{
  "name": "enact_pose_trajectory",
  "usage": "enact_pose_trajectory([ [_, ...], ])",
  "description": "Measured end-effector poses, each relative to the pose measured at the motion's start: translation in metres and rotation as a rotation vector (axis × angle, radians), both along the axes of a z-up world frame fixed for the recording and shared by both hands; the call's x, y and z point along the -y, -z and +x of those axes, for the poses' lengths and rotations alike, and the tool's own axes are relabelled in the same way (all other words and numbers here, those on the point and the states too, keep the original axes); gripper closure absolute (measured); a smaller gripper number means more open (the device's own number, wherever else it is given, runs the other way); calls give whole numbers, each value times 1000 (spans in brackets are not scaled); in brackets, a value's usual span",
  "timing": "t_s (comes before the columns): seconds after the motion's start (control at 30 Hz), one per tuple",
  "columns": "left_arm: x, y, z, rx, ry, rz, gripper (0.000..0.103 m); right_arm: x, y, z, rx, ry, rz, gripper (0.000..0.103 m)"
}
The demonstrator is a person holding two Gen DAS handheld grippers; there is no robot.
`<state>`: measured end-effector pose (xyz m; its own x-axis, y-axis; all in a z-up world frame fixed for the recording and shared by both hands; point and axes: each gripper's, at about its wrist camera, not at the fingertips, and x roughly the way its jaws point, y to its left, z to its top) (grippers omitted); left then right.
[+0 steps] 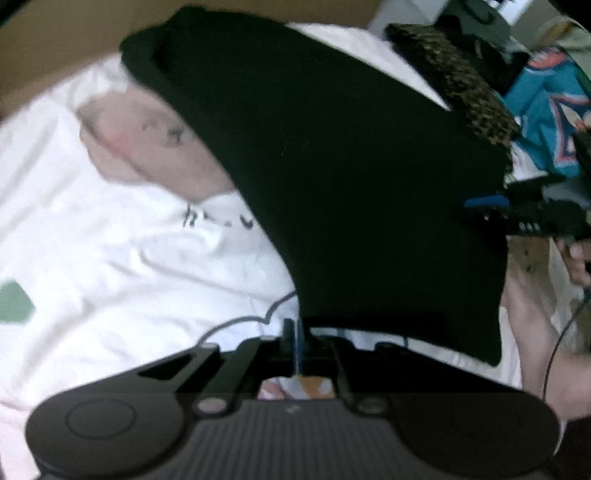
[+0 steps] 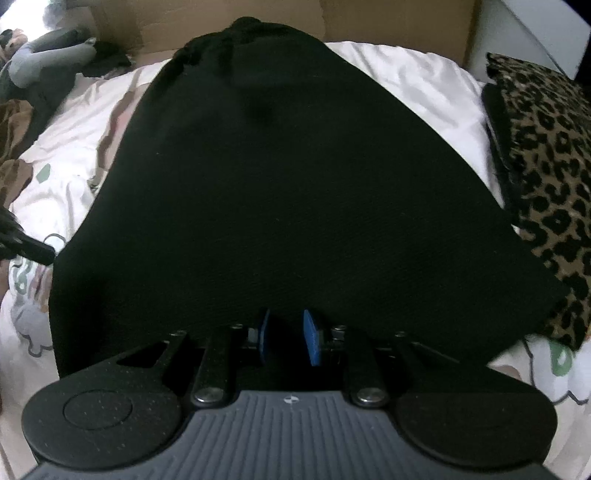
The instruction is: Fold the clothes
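Note:
A black garment [image 1: 351, 166] is stretched out over a white printed bed cover [image 1: 110, 258]. In the left wrist view, my left gripper [image 1: 295, 332] is shut on the garment's near edge. My right gripper [image 1: 487, 206], blue pad showing, grips the cloth's right edge. In the right wrist view the black garment [image 2: 277, 184] fills the middle. My right gripper [image 2: 289, 332] has its blue pads a little apart with a thick fold of the dark cloth between them. The left gripper's tip [image 2: 37, 253] shows at the garment's left corner.
A leopard-print cloth [image 2: 546, 184] lies along the right side of the bed. A cardboard box [image 2: 369, 22] stands behind. Grey and dark clothes [image 2: 44, 62] sit at the far left, a teal garment [image 1: 546, 110] at the far right. A person's hand [image 1: 535, 332] holds the right gripper.

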<state>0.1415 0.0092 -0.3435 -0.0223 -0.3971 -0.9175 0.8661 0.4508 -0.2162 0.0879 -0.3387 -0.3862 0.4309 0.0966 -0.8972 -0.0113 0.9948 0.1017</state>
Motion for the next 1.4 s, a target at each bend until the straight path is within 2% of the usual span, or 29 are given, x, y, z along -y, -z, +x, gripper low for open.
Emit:
enact_pose_trajectory([
  [0.33,21,-27,2,41,12,-81,100,22,-2,-7,-11,15,-29,78],
  [0.47,28,-31,5,36,19,-106,93,28,-3,-5,-9,23,-48,78],
  [0.7,54,-8,-18,-11,109,-91,92,51,-3,-3,1,87,-64,78],
  [0.9,67,5,-42,-7,200,-67,90,59,-2,-4,14,105,-77,78],
  [1.17,73,16,-67,-17,274,-38,68,79,-5,-5,35,153,-118,78],
  [1.4,88,18,-85,-2,336,13,65,112,-8,-21,96,323,-133,78],
])
